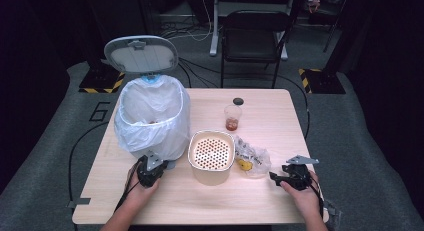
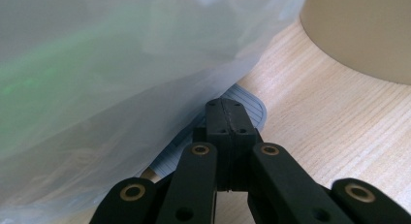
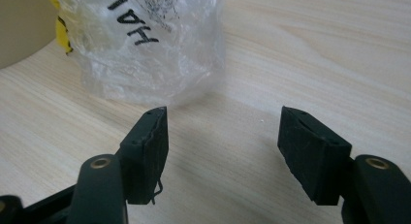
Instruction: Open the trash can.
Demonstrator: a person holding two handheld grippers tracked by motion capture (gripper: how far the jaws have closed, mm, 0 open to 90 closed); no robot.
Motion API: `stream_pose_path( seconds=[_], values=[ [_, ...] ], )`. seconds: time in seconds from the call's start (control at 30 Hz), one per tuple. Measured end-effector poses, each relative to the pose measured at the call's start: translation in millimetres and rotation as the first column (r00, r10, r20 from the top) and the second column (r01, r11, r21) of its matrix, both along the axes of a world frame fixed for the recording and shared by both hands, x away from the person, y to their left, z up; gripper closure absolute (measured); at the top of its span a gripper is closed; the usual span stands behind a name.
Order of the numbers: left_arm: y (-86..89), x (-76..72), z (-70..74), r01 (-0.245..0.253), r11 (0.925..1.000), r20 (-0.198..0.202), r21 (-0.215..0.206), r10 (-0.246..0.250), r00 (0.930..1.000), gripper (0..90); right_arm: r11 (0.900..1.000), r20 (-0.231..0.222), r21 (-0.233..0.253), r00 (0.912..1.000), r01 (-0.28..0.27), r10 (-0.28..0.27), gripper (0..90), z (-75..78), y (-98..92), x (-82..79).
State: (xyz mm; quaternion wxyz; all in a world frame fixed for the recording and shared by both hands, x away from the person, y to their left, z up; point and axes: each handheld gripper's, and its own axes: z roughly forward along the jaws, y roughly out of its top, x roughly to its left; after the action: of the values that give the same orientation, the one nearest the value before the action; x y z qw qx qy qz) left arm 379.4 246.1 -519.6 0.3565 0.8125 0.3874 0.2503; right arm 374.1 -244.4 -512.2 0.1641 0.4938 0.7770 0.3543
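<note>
A pedal bin (image 1: 152,116) lined with a white bag stands at the table's left, its grey lid (image 1: 141,54) raised. My left gripper (image 1: 156,166) is at the bin's foot. In the left gripper view its jaws (image 2: 225,118) are shut, with nothing between them, and their tips sit over the grey ribbed pedal (image 2: 252,107). A crumpled clear plastic bag (image 1: 252,158) with yellow inside lies right of a beige bucket (image 1: 211,156). My right gripper (image 1: 273,177) stands open just short of that bag (image 3: 145,44), its jaws (image 3: 223,122) apart over bare wood.
The beige bucket holds a perforated insert. A clear cup (image 1: 232,117) with reddish contents and a small black cap (image 1: 238,101) stand farther back. A black chair (image 1: 252,41) is beyond the table. The bin bag (image 2: 97,88) bulges beside my left jaws.
</note>
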Motion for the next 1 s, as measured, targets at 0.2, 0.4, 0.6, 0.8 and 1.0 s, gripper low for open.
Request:
stream_pose_path(
  seconds=[0.2,0.4,0.6,0.8,1.0],
  values=[
    [0.4,-2.3,-3.1,-0.028,0.9976,-0.007,-0.063,0.028,0.9996,90.0,1.0,0.034,-0.017,0.9993,-0.015,0.015,38.9,13.4,2.0,-2.8],
    [2.2,-2.3,-3.7,-0.016,0.9988,0.012,-0.046,0.017,0.9998,90.0,0.999,0.049,-0.036,0.9986,-0.019,0.021,40.9,25.4,3.5,-5.7],
    [1.1,-3.8,-5.6,-0.023,0.9986,0.036,-0.047,0.025,0.999,90.0,0.999,0.067,0.002,0.9971,-0.038,0.037,39.1,42.2,8.9,-5.0],
    [2.4,-4.4,-6.8,-0.025,0.9979,0.042,-0.06,0.028,0.9987,90.0,0.997,0.081,0.016,0.9934,-0.082,0.081,38.4,55.2,20.0,2.0],
    [3.3,-4.5,-7.5,-0.026,0.9972,0.046,-0.07,0.029,0.9985,90.0,0.993,0.105,-0.002,0.9873,-0.119,0.118,36.9,67.4,35.0,14.1]
  ],
)
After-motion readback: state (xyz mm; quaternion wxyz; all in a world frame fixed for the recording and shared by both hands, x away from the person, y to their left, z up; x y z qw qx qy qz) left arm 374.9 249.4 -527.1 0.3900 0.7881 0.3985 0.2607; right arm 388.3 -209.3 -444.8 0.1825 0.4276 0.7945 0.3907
